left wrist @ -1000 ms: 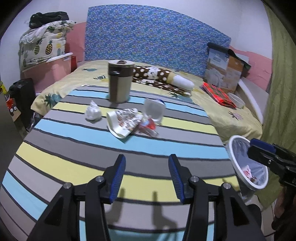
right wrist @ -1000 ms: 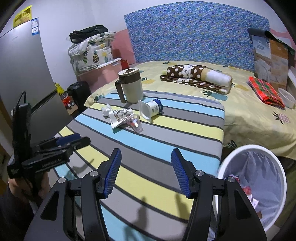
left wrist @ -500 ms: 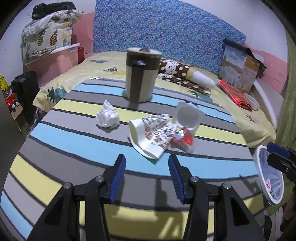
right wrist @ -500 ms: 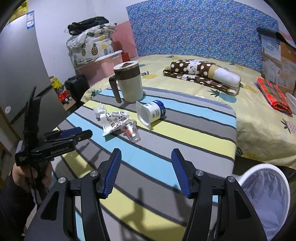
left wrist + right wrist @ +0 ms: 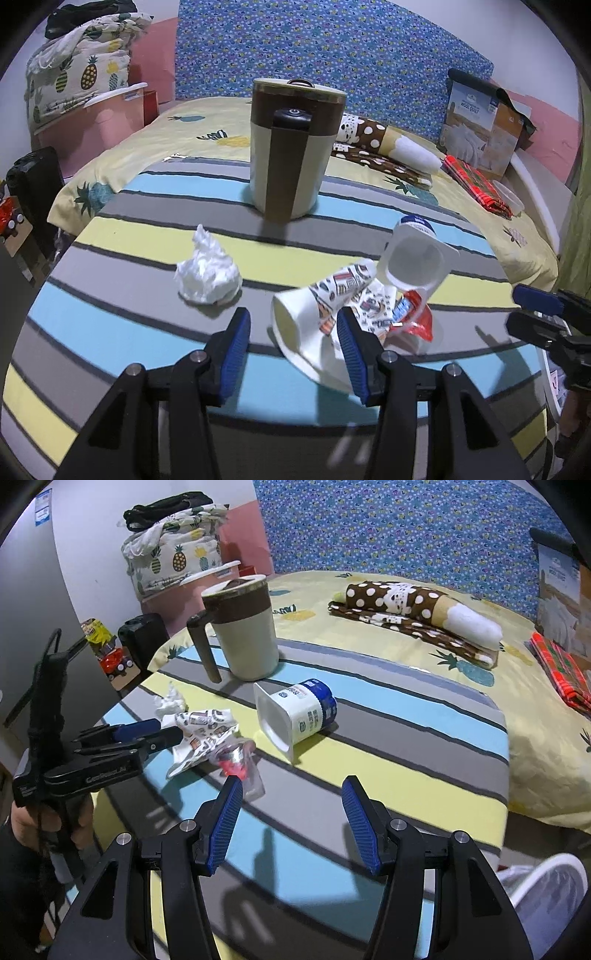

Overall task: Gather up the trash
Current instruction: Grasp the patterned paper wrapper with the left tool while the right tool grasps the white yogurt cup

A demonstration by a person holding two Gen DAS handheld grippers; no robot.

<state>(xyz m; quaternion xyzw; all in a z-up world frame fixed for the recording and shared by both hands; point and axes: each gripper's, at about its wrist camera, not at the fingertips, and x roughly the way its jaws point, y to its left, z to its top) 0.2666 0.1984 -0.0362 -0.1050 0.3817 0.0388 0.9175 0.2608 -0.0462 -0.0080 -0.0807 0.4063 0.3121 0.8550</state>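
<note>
On the striped table [image 5: 110, 325] lie a crumpled white tissue [image 5: 207, 271], a crushed patterned paper cup [image 5: 317, 325], a clear red-printed wrapper [image 5: 413, 321] and a tipped white-and-blue yogurt cup [image 5: 415, 258]. My left gripper [image 5: 293, 350] is open, its fingers on either side of the paper cup's mouth. My right gripper [image 5: 291, 823] is open and empty, just short of the wrapper [image 5: 240, 768] and the yogurt cup [image 5: 295, 716]. The paper cup [image 5: 203, 734] and tissue [image 5: 170, 703] show there too. The trash bin's white rim [image 5: 543, 893] is at the lower right.
A tall beige-and-brown lidded mug [image 5: 291, 147] stands at the back of the table; it also shows in the right wrist view [image 5: 240, 627]. Behind is a bed [image 5: 406, 627] with a polka-dot roll [image 5: 406, 605], a box [image 5: 480, 129] and red cloth [image 5: 476, 184].
Both grippers have moved forward over the table toward the trash. The left gripper's open fingers now straddle the paper cup. The bin has slid to the edge of both views.
</note>
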